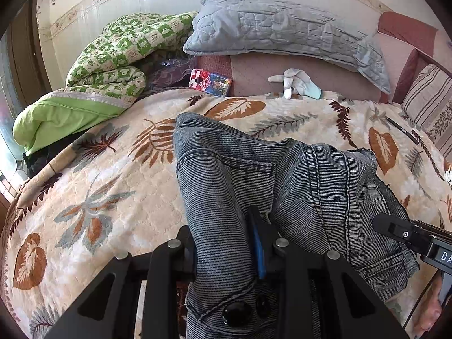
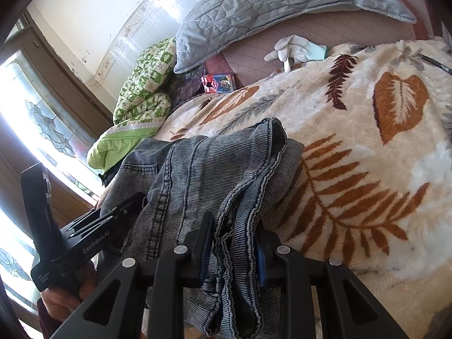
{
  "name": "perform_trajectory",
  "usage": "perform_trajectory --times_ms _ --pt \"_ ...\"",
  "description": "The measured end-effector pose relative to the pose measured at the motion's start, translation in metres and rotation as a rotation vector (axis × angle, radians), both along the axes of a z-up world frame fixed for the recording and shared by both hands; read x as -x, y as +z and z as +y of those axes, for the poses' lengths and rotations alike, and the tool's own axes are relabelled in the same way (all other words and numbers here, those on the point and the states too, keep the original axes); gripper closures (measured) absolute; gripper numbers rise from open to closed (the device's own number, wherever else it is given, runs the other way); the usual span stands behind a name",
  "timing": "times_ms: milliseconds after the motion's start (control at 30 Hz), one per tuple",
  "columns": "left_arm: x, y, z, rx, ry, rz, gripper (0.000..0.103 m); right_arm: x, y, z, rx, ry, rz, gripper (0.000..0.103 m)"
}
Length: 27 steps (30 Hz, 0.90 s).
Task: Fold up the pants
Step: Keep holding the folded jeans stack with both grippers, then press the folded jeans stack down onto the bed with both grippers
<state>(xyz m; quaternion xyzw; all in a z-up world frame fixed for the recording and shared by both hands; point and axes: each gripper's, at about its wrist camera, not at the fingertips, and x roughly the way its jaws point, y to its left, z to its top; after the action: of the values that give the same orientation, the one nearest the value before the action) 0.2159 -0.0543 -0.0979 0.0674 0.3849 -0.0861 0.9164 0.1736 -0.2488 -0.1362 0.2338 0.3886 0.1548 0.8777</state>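
Both the left gripper (image 1: 223, 243) and right gripper (image 2: 234, 243) have jaws clamped on the grey-blue ribbed denim pants (image 1: 254, 169), bunched on the cream leaf-patterned blanket (image 1: 99, 197).

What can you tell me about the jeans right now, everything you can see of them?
The jeans are grey-blue washed denim with a ribbed look, dark double-stitched seams, a back pocket and a dark waist button. They lie bunched and partly doubled over on the leaf-print blanket. The left gripper is shut on the waist end; the right gripper is shut on several stacked hemmed edges. Nothing else touches them.
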Motion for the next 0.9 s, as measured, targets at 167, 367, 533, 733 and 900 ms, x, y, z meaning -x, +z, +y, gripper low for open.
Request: perform_trajectory --times_ms 167,367,533,733,900 --pt "-0.002 -0.006 0.000 -0.011 0.001 0.020 0.073 0.002 -0.001 -0.001 0.016 -0.010 0.020 0.075" --pt "-0.001 -0.007 -0.001 -0.016 0.006 0.015 0.072 -0.003 -0.014 -0.011 -0.037 -0.037 0.089 0.076" --pt "0.001 -0.006 -0.002 -0.022 0.006 0.008 0.072 0.000 -0.010 -0.005 0.010 -0.036 0.079 0.076" --pt "0.002 -0.005 -0.002 -0.024 0.005 0.003 0.072 0.000 -0.009 -0.004 0.010 -0.041 0.084 0.075" --pt "0.004 -0.003 -0.002 -0.023 0.003 -0.001 0.072 0.001 -0.009 -0.004 0.011 -0.040 0.081 0.075"
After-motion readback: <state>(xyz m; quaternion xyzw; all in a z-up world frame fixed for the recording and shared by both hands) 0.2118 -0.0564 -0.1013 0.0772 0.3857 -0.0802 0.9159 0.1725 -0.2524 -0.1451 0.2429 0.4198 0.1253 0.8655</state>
